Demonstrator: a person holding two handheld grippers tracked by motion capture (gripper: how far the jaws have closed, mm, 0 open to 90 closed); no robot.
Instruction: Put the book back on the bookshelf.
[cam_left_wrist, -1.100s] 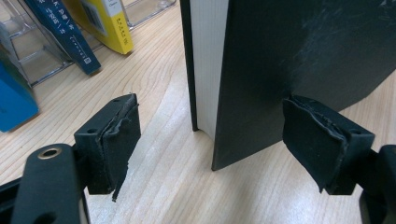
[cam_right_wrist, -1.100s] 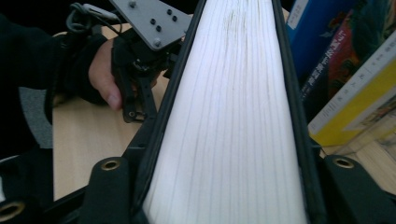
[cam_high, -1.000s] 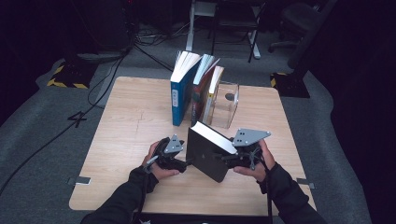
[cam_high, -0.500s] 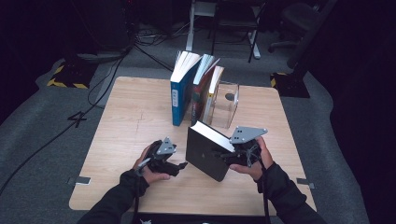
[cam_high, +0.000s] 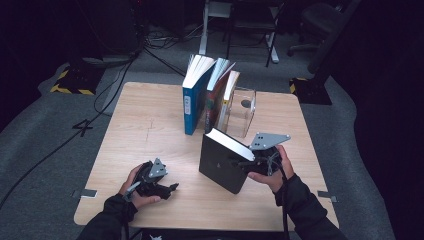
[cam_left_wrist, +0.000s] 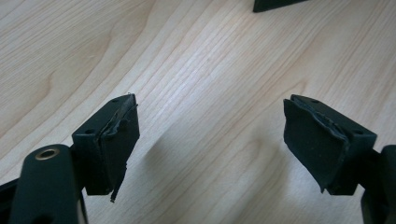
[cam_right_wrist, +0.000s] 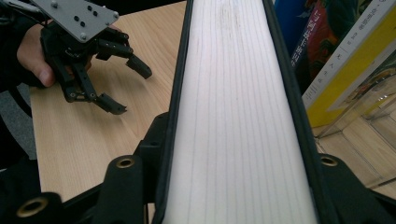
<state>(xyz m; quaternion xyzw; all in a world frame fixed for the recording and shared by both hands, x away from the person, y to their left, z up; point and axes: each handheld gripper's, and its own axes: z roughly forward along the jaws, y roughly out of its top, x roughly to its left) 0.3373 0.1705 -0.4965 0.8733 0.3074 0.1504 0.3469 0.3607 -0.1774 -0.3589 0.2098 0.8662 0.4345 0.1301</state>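
A black hardcover book (cam_high: 222, 162) stands tilted on the wooden table (cam_high: 145, 130), its white page edge up. My right gripper (cam_high: 244, 163) grips it from the right, and its jaws have just been closing on the covers. In the right gripper view the book's page block (cam_right_wrist: 238, 107) runs between both jaws, which press on the covers. My left gripper (cam_high: 170, 190) rests open near the front left of the table, well apart from the book. In the left gripper view, bare wood lies between the left gripper's (cam_left_wrist: 210, 121) wide-set pads (cam_left_wrist: 116, 144).
Upright books stand at the back middle: a blue one (cam_high: 192, 102), then a dark one and a yellow-spined one (cam_high: 226, 100), leaning against a clear acrylic bookend (cam_high: 243, 114). Cables and chair legs lie on the floor beyond the table.
My left gripper has let go of the book's left side and drawn back to the front left of the table. The right gripper still has the book, now tilted more upright.
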